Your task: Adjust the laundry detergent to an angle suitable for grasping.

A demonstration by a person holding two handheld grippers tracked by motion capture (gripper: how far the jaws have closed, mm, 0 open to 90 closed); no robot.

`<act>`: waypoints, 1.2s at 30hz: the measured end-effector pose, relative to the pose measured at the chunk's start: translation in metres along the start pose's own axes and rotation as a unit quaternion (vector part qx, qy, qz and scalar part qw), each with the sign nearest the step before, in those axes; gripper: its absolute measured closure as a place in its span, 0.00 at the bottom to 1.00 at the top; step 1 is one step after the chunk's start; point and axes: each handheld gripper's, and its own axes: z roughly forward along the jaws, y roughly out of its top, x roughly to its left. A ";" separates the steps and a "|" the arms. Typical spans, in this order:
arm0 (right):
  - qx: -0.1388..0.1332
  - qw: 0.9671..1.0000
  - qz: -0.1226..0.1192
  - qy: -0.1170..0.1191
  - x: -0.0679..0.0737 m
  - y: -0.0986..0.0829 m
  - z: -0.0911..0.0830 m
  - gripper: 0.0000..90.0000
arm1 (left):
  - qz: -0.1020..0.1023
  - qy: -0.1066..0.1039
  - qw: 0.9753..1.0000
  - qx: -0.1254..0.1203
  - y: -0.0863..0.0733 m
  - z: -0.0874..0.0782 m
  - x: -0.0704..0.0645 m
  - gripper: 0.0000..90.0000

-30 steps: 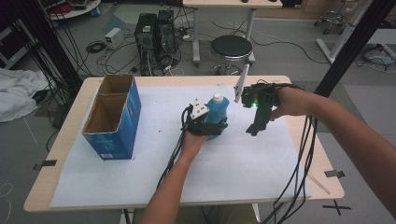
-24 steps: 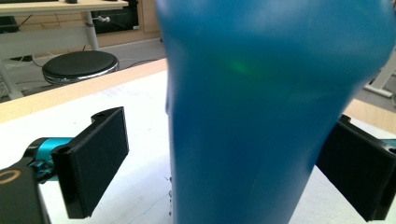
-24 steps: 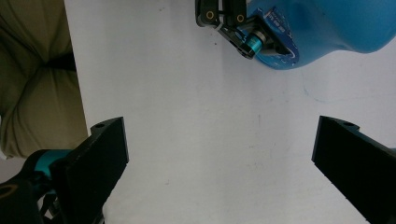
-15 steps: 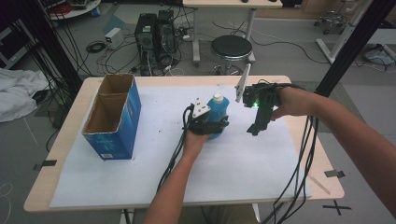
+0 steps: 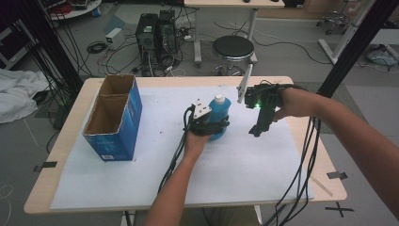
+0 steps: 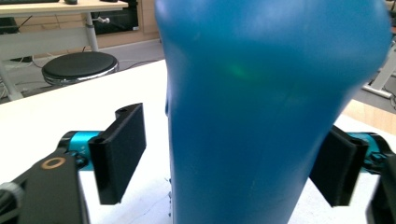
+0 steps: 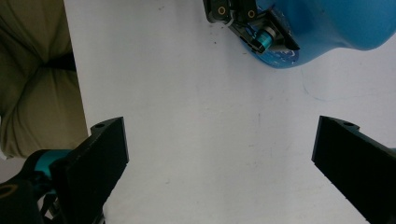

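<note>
Blue bottle (image 5: 218, 116) upright mid-table (image 5: 263, 165), between my left tool's (image 5: 210, 127) jaws. Jaws still spread, left one clearly off the wall, so no grip yet. Nothing moved over the last second. Right tool (image 5: 258, 128) hovers spread, just beside. Cardboard box (image 5: 115, 120) well apart.

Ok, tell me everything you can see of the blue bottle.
The bottle is glossy blue, plastic by the look, with a white cap on top and a body that widens below the neck. It stands upright on the white sheet near the table's middle. The left tongs straddle its lower body; in the left gripper view a gap shows at one pad, so the jaws are not closed on it. The right tongs hang open beside it, apart.
</note>
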 end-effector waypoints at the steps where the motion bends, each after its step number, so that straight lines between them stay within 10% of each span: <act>1: 0.000 1.000 0.000 0.000 0.000 0.000 0.000 0.03 | 0.000 0.001 1.000 -0.001 0.000 0.000 0.000 0.24; 24: -0.005 1.000 0.001 -0.003 0.000 -0.003 -0.001 0.03 | 0.018 0.008 1.000 0.003 0.001 0.000 -0.006 0.50; 36: -0.008 1.000 0.003 -0.007 0.003 -0.006 -0.005 0.03 | 0.038 -0.056 0.998 -0.006 0.014 -0.021 0.000 0.50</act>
